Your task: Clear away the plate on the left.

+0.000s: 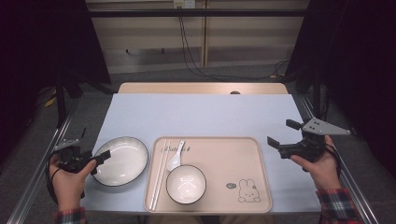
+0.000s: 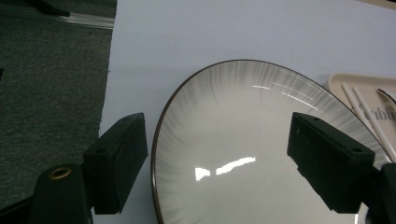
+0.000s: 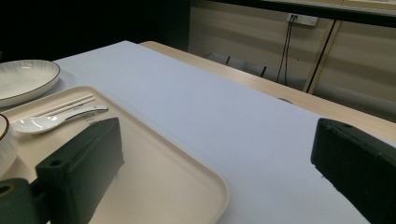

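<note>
While the left gripper hovers at the near-left rim of the plate, its fingers stand spread, one outside the rim over the counter and the other above the plate's hollow, neither pressing on it as far as the left gripper view shows. That plate is empty and sits on the counter just left of the tray, apart from it. Beyond the left fingers, in the tray, lie a pair of chopsticks along its left wall, a spoon just beside them, and a bowl near the front edge, empty too; a rabbit drawing marks the tray's near-right corner. On the other side, the right gripper is held above the counter off the tray's right wall, its fingers spread wide with nothing between them, the tray's corner lying under the left-hand one in the right gripper view.
</note>
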The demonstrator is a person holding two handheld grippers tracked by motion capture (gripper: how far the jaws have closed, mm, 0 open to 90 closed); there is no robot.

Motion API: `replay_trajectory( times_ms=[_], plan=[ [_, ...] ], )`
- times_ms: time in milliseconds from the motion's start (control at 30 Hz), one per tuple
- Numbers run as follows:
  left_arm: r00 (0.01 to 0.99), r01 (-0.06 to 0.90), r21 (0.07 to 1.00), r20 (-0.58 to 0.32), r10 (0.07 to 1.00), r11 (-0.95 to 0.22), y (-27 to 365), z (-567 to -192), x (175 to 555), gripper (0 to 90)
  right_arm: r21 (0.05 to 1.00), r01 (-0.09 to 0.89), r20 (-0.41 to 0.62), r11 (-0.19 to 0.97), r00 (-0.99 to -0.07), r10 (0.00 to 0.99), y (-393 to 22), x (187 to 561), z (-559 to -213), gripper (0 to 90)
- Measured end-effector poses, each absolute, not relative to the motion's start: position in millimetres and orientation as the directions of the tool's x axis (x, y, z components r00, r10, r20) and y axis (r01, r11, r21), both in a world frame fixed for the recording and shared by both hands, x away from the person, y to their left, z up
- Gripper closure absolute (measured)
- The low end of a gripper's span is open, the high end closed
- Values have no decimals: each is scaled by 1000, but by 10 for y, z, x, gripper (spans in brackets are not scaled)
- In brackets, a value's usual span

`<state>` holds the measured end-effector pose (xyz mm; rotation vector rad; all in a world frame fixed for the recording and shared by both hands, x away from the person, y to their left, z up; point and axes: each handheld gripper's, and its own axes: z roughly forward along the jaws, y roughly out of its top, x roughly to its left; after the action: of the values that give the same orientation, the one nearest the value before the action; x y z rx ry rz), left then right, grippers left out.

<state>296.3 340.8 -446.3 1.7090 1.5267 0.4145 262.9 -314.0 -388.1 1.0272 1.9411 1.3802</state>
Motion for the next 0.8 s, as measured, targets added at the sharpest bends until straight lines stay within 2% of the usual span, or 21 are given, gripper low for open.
replay_trajectory(
  times_ms=[300,400,600,800],
  plan=[
    [224,700,714,-249,942,23,3394,-4571,2991,256,947,267,1,179,-558,830,-3143,2625,-3872,18],
    [215,707,707,-242,946,20,3397,-4593,2993,302,948,267,7,175,-563,827,-3150,2622,-3867,18],
    [195,713,700,-246,949,35,3442,-4648,2981,452,949,264,3,175,-559,829,-3158,2618,-3858,18],
    [173,719,693,-252,952,53,3431,-4687,2989,497,949,266,6,170,-555,832,-3155,2609,-3846,18]
  ],
)
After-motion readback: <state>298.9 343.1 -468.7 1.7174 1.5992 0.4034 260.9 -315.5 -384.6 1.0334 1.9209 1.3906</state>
